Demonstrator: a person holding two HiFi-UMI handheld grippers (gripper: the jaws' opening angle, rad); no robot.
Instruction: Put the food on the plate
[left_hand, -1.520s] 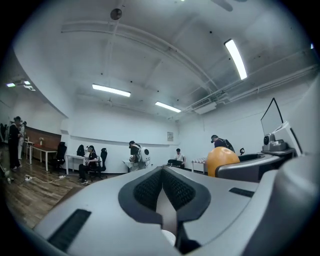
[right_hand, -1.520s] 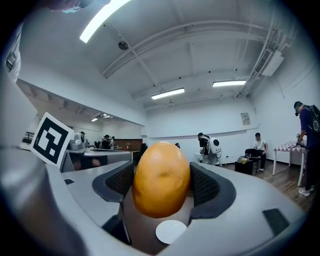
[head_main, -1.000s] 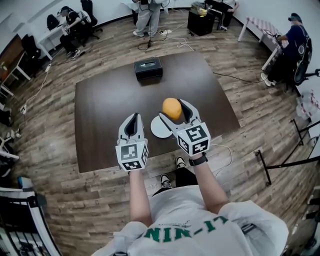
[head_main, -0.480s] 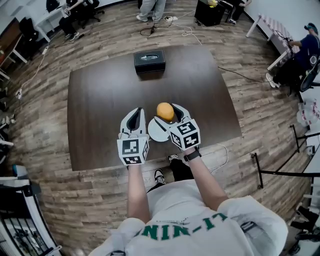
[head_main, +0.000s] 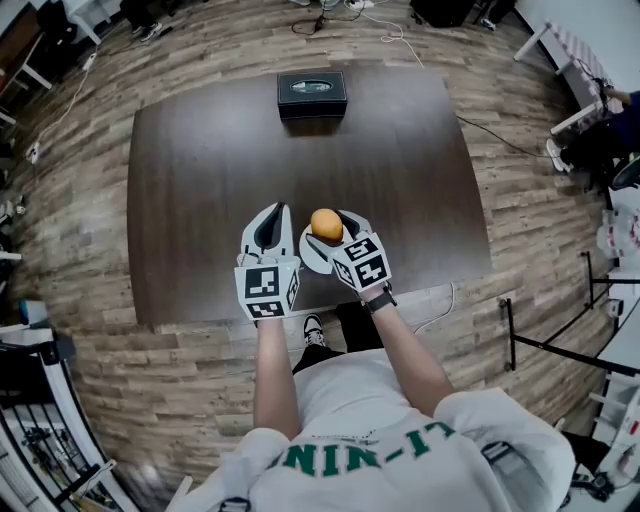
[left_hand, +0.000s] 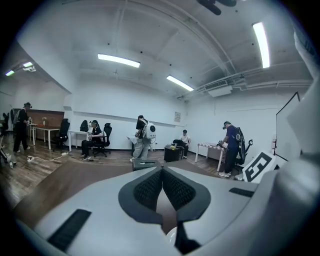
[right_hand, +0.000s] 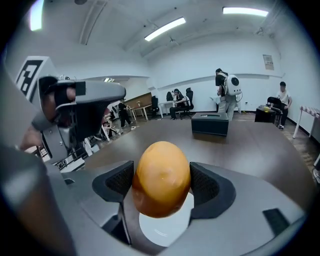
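An orange egg-shaped food piece (head_main: 326, 224) (right_hand: 161, 178) sits between the jaws of my right gripper (head_main: 328, 226) (right_hand: 162, 182), whose pads press on both its sides. It hangs over the small white plate (head_main: 311, 255) (right_hand: 165, 227) near the front edge of the dark brown table (head_main: 200, 160). My left gripper (head_main: 271, 222) (left_hand: 161, 186) is just left of the plate, low over the table, jaws shut together with nothing between them. A sliver of the plate (left_hand: 171, 235) shows under the left jaws.
A black box (head_main: 312, 92) (right_hand: 210, 123) (left_hand: 146, 164) stands at the table's far edge. Several people, desks and chairs are farther out in the room. Cables lie on the wooden floor beyond the table. A black stand (head_main: 560, 345) is to the right.
The head camera has tilted so the table sits higher in view. My right gripper with the food has drawn back slightly toward me, over the plate. The left gripper has kept its place.
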